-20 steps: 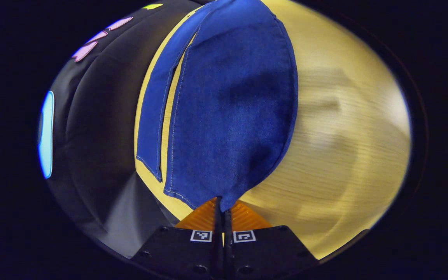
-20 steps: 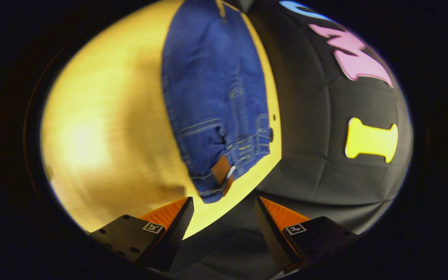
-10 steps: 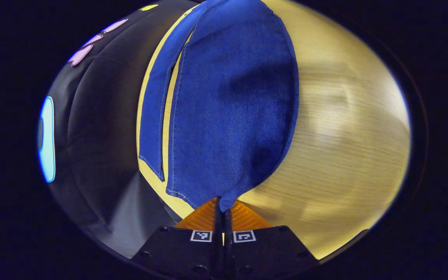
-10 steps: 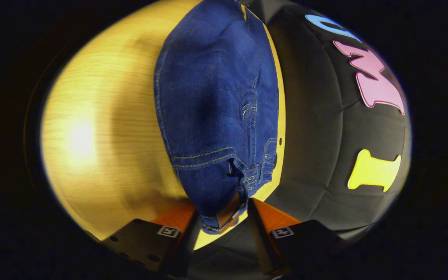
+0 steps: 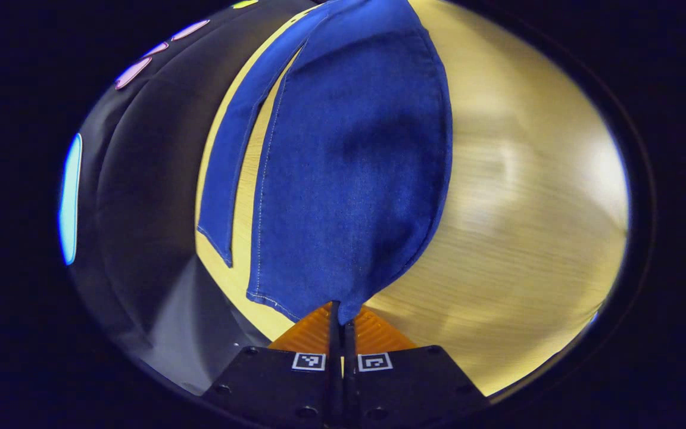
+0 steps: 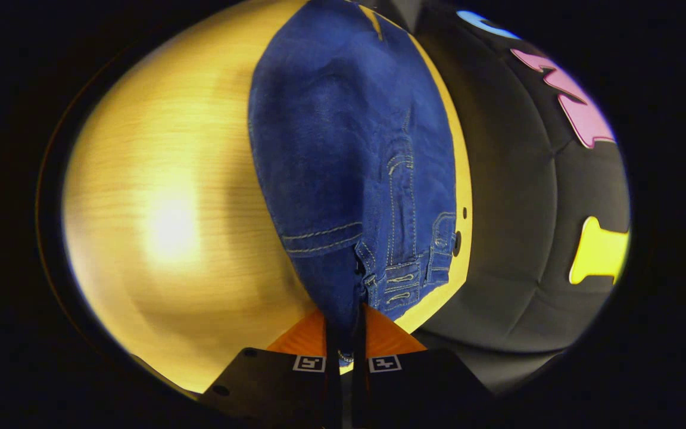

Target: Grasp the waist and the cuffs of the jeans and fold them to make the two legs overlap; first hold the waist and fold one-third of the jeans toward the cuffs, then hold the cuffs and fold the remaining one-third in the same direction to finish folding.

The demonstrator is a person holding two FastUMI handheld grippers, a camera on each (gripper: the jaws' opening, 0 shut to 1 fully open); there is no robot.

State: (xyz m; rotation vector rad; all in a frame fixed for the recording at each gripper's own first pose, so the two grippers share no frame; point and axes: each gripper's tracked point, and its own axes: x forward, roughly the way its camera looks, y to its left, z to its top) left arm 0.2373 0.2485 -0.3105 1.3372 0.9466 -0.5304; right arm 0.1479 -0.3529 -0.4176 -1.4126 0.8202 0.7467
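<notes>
Left gripper (image 5: 341, 310) pinched a cuff (image 5: 295, 304), right gripper (image 6: 343, 316) the waist (image 6: 402, 280); jeans (image 5: 355, 167) ran lengthwise up-frame from both.

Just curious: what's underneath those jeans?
A wooden table lies under the jeans; the second leg rests flat on it. What's beneath the lifted denim stays hidden.

Jeans (image 5: 355, 155): matt woven denim cloth with pale stitched seams. Bench (image 6: 158, 196): smooth, light-grained wood, faintly glossy.
</notes>
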